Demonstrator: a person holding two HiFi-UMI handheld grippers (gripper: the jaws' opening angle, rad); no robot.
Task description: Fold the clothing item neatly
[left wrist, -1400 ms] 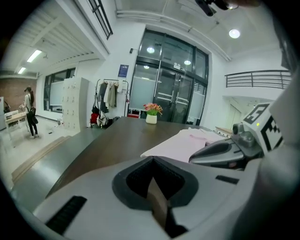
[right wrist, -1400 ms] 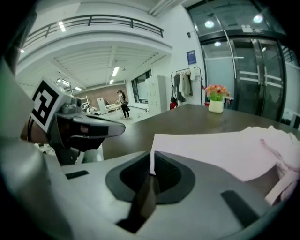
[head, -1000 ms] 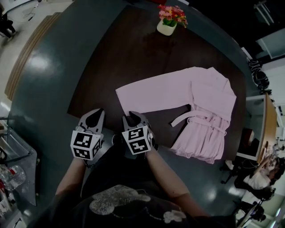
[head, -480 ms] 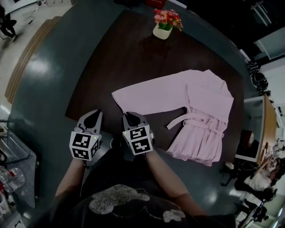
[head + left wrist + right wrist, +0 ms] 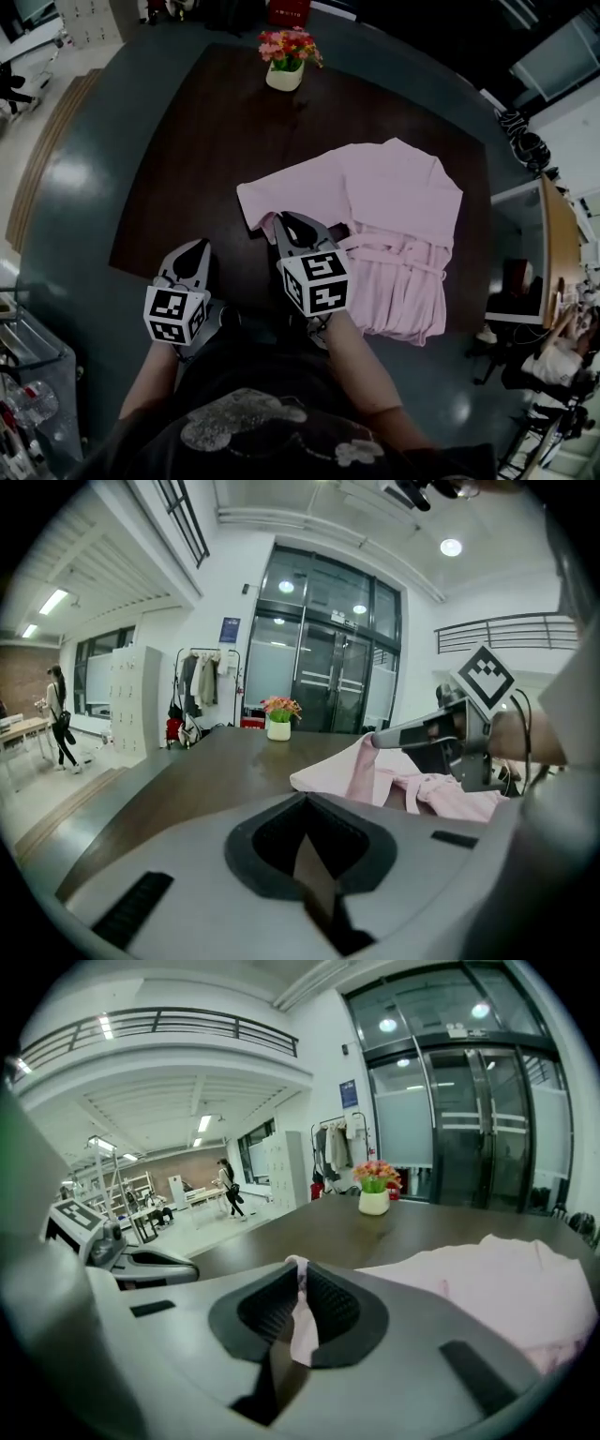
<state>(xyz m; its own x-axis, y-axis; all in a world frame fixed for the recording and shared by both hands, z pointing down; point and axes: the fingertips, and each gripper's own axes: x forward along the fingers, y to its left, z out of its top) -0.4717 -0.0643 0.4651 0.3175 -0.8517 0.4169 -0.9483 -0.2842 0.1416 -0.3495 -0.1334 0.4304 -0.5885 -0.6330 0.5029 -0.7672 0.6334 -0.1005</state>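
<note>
A pink robe (image 5: 403, 211) lies spread on the dark wooden table (image 5: 178, 159), its belt (image 5: 398, 255) across the waist. The left sleeve (image 5: 295, 187) reaches toward me. My right gripper (image 5: 281, 221) is shut on the sleeve's end, which hangs lifted off the table; its jaws have just been closing on this cloth. In the right gripper view, pink fabric (image 5: 302, 1321) is pinched in the right gripper (image 5: 298, 1279). My left gripper (image 5: 195, 251) hovers near the table's front edge, shut and empty, as the left gripper view (image 5: 305, 832) confirms.
A white pot of flowers (image 5: 286, 73) stands at the table's far end. Grey floor (image 5: 75, 178) surrounds the table. A clothes rack (image 5: 202, 691) and glass doors (image 5: 328, 682) are beyond it. Chairs and a desk (image 5: 553, 281) stand at the right.
My right gripper has risen and moved forward with the sleeve end, drawing the sleeve toward the robe's body. The left gripper has shifted slightly forward along the front edge.
</note>
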